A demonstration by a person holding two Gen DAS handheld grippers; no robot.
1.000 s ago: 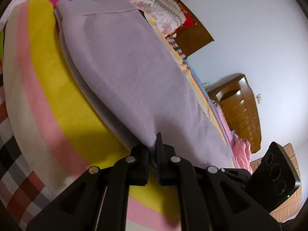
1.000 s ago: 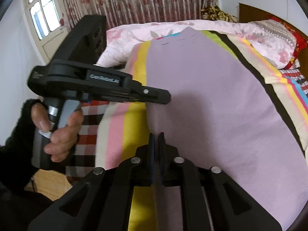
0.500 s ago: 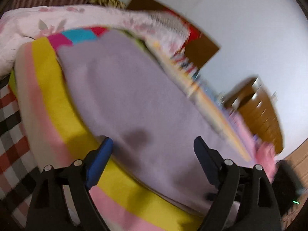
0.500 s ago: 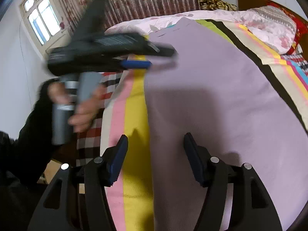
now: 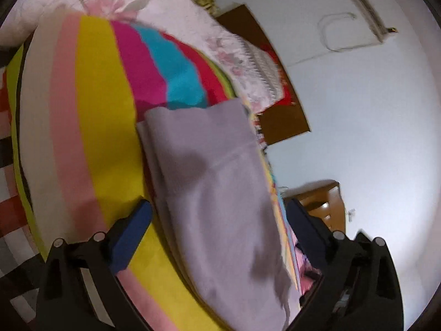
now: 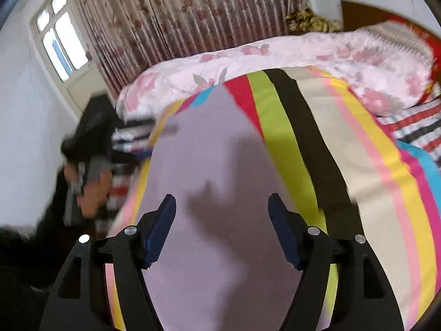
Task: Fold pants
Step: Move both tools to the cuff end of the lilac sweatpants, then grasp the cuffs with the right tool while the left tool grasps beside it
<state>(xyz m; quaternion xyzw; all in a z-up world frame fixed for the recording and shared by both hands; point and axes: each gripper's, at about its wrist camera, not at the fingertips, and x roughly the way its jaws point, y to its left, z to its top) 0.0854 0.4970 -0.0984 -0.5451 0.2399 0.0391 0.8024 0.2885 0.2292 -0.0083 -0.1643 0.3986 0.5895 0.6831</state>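
Both claws are released, and their jaws are opening at this moment. At the bottom of the left wrist view, the left gripper (image 5: pixel 217 223) has its blue-padded fingers (image 5: pixel 132 231) spread very wide, with nothing pressed between them; the pants (image 5: pixel 217 201) lie beyond them, not gripped. These lilac pants lie folded in layers on the striped blanket (image 5: pixel 96 127), running from the middle of the frame down to the lower right, with the stacked edges visible along their left side. A pink floral quilt (image 5: pixel 165 8) fills the upper left, and a brown wooden headboard (image 5: pixel 284 118) stands against the white wall at the centre right. In the right wrist view, the right gripper (image 6: pixel 222 215) is at the bottom centre, its jaws also apart and empty above the pants (image 6: pixel 204 182), which reach from the bottom edge up to the middle of the frame. At the left of this view a person's hand (image 6: pixel 91 190), blurred, holds the handle of the other gripper. Flowered curtains (image 6: pixel 193 13) hang at the top.
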